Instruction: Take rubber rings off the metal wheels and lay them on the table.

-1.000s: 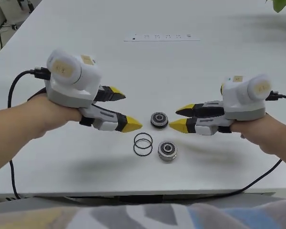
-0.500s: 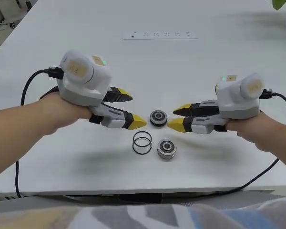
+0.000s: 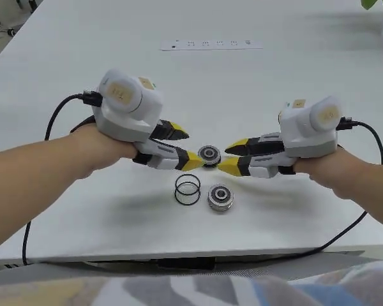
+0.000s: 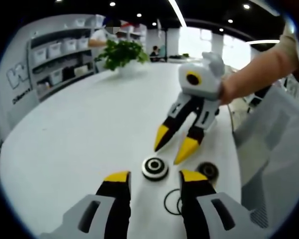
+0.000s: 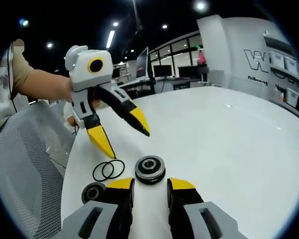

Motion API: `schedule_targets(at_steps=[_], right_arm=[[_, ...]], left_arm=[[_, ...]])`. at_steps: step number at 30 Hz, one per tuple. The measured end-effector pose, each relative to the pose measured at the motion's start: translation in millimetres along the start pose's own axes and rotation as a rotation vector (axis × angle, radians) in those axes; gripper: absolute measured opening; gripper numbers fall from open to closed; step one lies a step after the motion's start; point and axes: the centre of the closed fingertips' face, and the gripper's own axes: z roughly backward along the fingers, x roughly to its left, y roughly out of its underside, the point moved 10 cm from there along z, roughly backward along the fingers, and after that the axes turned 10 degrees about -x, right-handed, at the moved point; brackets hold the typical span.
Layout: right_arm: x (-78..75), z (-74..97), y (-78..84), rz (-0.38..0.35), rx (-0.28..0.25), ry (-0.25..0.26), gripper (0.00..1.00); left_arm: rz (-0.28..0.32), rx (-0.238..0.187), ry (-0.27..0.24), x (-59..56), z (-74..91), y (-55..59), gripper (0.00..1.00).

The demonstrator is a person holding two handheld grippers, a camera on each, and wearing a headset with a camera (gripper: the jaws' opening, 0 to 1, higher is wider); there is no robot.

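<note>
A metal wheel [image 3: 209, 154] with a dark band around its rim lies flat on the white table [image 3: 255, 95], between the two grippers. My left gripper [image 3: 188, 148] is open, its lower tip just left of that wheel. From the other side my right gripper [image 3: 226, 158] faces it, also open, tips just right of the wheel. In the left gripper view the wheel [image 4: 155, 168] sits just ahead of the open jaws [image 4: 154, 177]; likewise in the right gripper view [image 5: 150, 169]. Nearer me lie a second wheel [image 3: 220, 197] and two overlapping black rubber rings [image 3: 187, 189].
A white power strip [image 3: 210, 44] lies far back on the table. Black cables trail from both grippers over the near table edge [image 3: 179, 252]. A potted plant [image 4: 122, 52] stands at the far right corner.
Both grippers have closed in on the farther wheel from either side, so their tips now nearly flank it. The wheels and rings have not moved.
</note>
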Motion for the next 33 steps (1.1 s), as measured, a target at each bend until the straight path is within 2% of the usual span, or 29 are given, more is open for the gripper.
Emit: schedule_targets(at_steps=[24, 33], right_arm=[[1.1, 0.7, 1.5, -0.002, 0.000, -0.007, 0.23], [0.0, 0.2, 0.3, -0.002, -0.003, -0.005, 0.23]], left_arm=[[0.001, 0.033, 0.020, -4.0, -28.8, 4.6, 0.21], [-0.011, 0.030, -0.005, -3.7, -31.2, 5.2, 0.17]])
